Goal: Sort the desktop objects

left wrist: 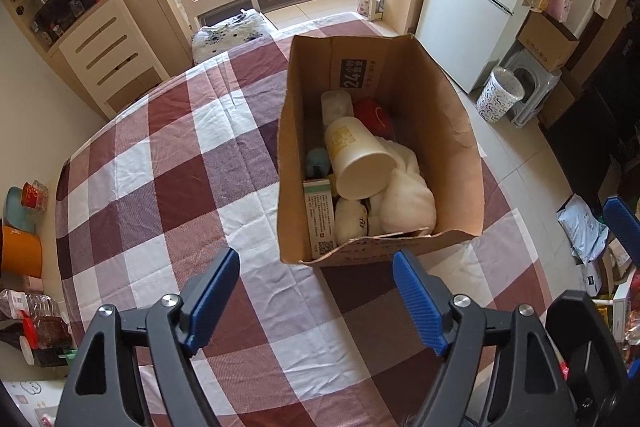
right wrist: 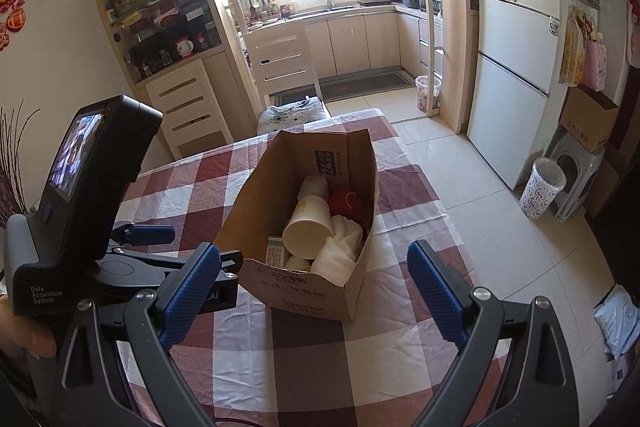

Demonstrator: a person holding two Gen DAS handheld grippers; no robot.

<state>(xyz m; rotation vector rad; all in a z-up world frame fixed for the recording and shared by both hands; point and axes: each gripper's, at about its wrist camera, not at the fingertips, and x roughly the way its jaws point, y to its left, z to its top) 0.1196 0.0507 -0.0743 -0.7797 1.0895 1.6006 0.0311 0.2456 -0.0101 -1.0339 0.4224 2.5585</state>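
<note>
Both grippers, left (left wrist: 316, 291) and right (right wrist: 314, 285), are held with jaws apart and empty before the filled box (left wrist: 448, 147) on the tabletop (left wrist: 160, 167).

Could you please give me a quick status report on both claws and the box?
Left claw open, empty. Right claw open, empty. Cardboard box holds paper cup, white cloth. Nothing in the way.

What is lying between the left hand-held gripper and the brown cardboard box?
Nothing: only bare checked tablecloth separates the left hand-held gripper from the brown cardboard box, seen in the left wrist view.
</note>
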